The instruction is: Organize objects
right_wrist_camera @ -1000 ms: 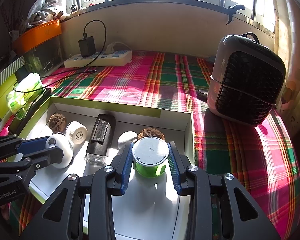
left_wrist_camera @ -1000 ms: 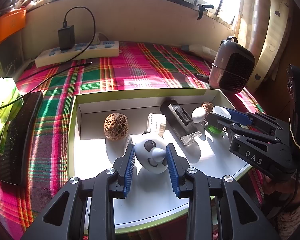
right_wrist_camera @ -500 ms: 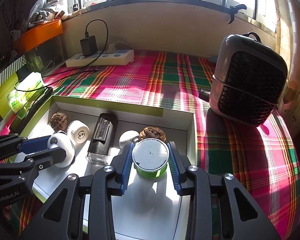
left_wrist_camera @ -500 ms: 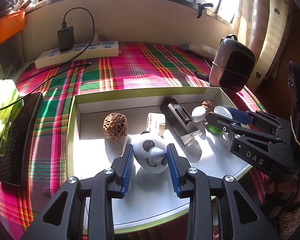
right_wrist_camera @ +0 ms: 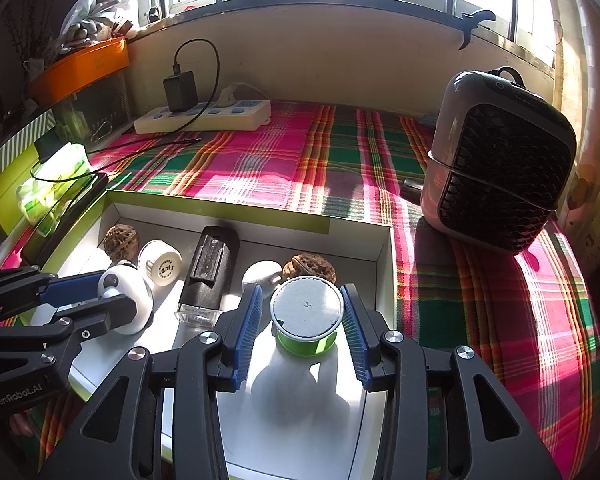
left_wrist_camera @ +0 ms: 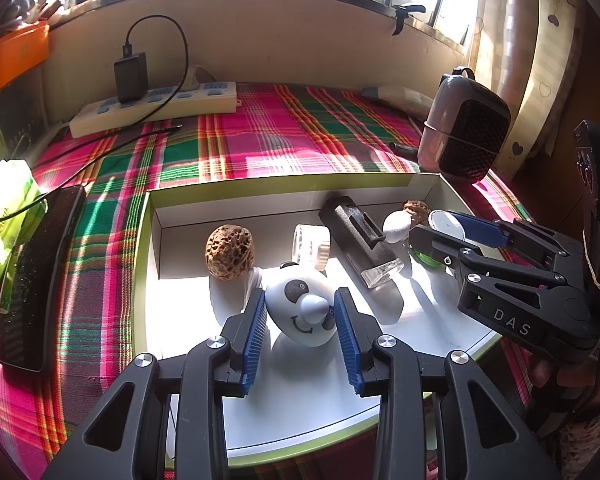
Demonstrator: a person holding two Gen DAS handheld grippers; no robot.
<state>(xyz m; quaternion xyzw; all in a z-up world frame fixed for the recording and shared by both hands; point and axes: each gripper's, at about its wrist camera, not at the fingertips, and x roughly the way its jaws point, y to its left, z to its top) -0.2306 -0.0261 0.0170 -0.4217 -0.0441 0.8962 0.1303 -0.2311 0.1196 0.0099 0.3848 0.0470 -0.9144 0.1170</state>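
A white panda figure (left_wrist_camera: 300,312) stands on the floor of the white, green-rimmed tray (left_wrist_camera: 300,182). My left gripper (left_wrist_camera: 300,294) straddles it, its jaws opening and its blue pads just off the panda's sides. At the tray's right end stands a green tin with a white lid (right_wrist_camera: 306,312). My right gripper (right_wrist_camera: 301,292) is around it with jaws opening, and a gap shows beside the lid. Each gripper shows in the other view: the left gripper (right_wrist_camera: 118,294) and the right gripper (left_wrist_camera: 434,228).
The tray also holds two walnuts (left_wrist_camera: 230,252) (right_wrist_camera: 310,266), a white roll (left_wrist_camera: 312,246), a black device with a clear end (left_wrist_camera: 358,236) and a white egg-shaped thing (left_wrist_camera: 396,226). A heater (right_wrist_camera: 500,168) stands right of the tray, a power strip (left_wrist_camera: 152,106) at the back and a black slab (left_wrist_camera: 36,276) on the left.
The right jaws have spread away from the green tin's lid. The left jaws have widened slightly around the panda. Neither hand has shifted.
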